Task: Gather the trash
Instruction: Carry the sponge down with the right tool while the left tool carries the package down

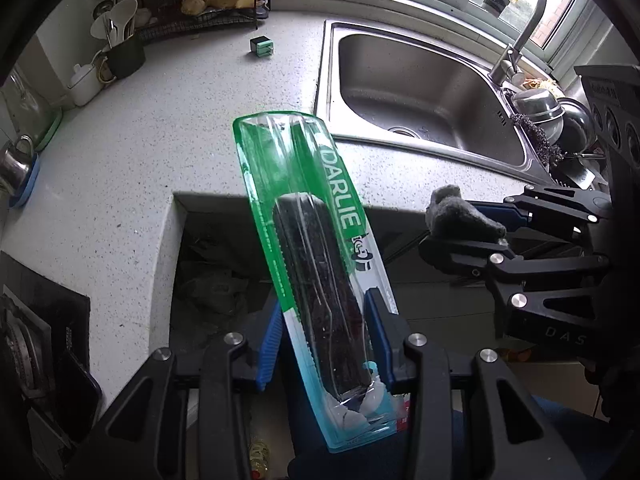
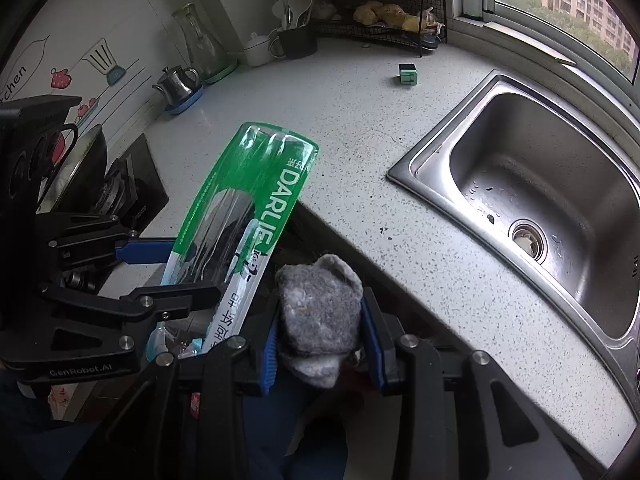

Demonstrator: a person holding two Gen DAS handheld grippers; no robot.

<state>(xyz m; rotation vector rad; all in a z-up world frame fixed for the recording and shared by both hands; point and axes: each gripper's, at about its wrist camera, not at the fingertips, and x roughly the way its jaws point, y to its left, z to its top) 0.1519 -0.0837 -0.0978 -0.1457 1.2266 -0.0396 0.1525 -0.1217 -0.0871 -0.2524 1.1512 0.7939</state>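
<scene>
**Both claws loaded: a toothbrush blister pack on the left, a grey scrub pad on the right, carried past the counter edge.**

The left claw (image 1: 326,350) is clenched across the lower third of the Darlie toothbrush pack (image 1: 308,240), whose green end points toward 12 o'clock over the counter (image 1: 160,128). Thin clear plastic like this is probably light, springy and slick, so it may buckle or slide; the narrow lower section, where the pads sit, looks the soundest hold. The right claw (image 2: 320,334) is squeezing the grey scrub pad (image 2: 320,304) at its middle; it looks soft, compressible and fuzzy, unlikely to slip. The steel sink (image 2: 560,184) lies at 3 o'clock in the right wrist view; no bin is clearly visible.
</scene>
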